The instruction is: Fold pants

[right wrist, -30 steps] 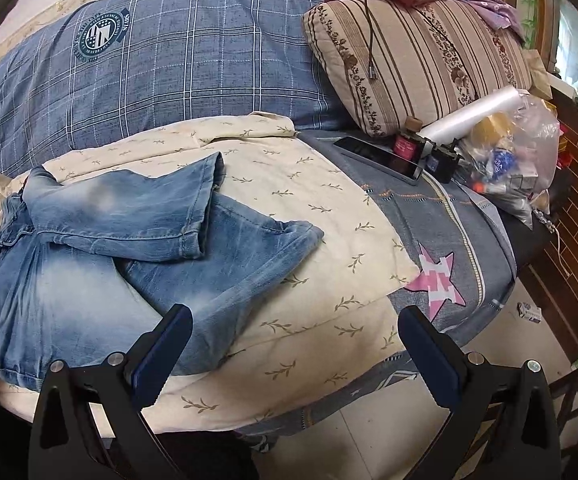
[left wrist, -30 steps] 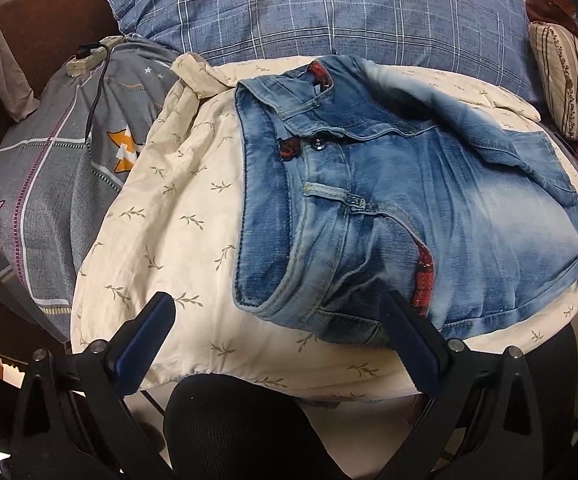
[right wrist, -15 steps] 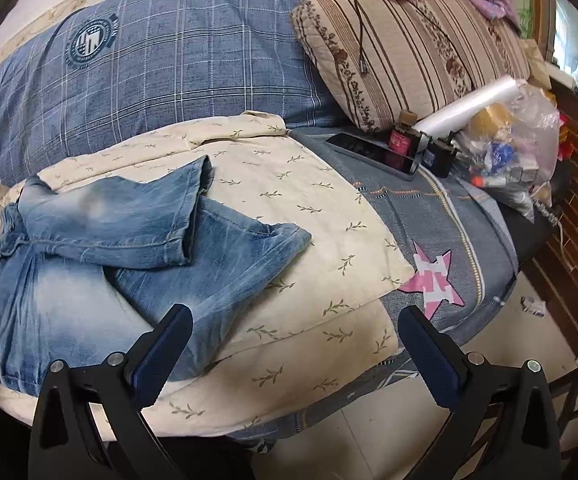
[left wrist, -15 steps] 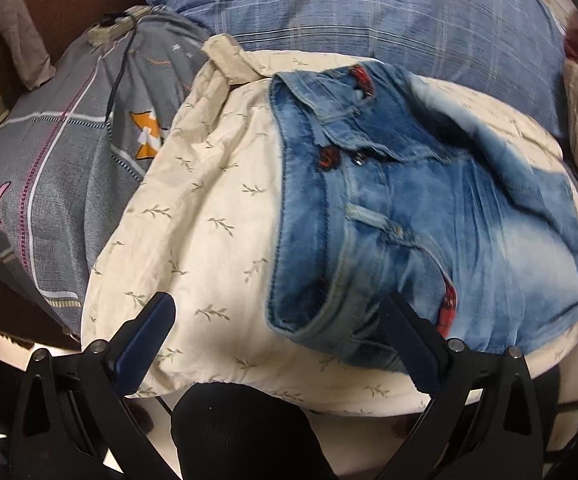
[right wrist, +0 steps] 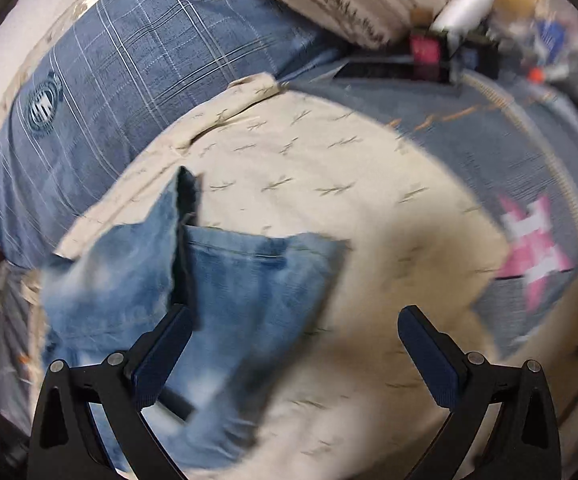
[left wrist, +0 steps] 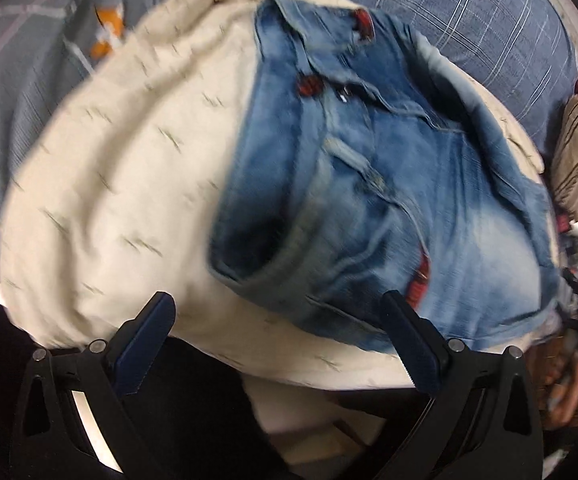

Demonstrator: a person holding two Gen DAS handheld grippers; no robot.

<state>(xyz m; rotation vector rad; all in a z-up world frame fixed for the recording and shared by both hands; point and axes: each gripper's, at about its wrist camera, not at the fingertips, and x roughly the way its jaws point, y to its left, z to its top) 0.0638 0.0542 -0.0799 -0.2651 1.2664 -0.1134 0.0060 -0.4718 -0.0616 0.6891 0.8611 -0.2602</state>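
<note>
Left wrist view: blue jeans (left wrist: 389, 200) on a cream blanket (left wrist: 121, 184) with small leaf marks. Waist end of the jeans close, with a red patch near the button and more red lower down by the pocket. Left gripper (left wrist: 281, 344) wide open, nothing between the fingers. One finger (left wrist: 145, 344) over the bare cream cloth, the other finger (left wrist: 409, 344) over the near edge of the jeans. Cannot tell if that finger touches the denim. Blue checked pillow (left wrist: 469, 12) behind the jeans. Grey bed cover (left wrist: 21, 60) with an orange shape off to the left. Whole picture a bit blurry.

Right wrist view: leg end of the jeans (right wrist: 229, 292), with one leg folded over and a dark gap between the two legs. Same cream blanket (right wrist: 329, 184) under them. Right gripper (right wrist: 297, 356) wide open too, holding nothing. One finger (right wrist: 161, 360) above the denim, the other finger (right wrist: 429, 356) above plain cream cloth. Blue checked pillow (right wrist: 109, 80) with a round badge at the back. Striped pillow (right wrist: 329, 0) up top. Grey cover with a pink star (right wrist: 533, 248) to the right. Small bottles and a plastic bag (right wrist: 529, 32) far back, too blurry to name.
</note>
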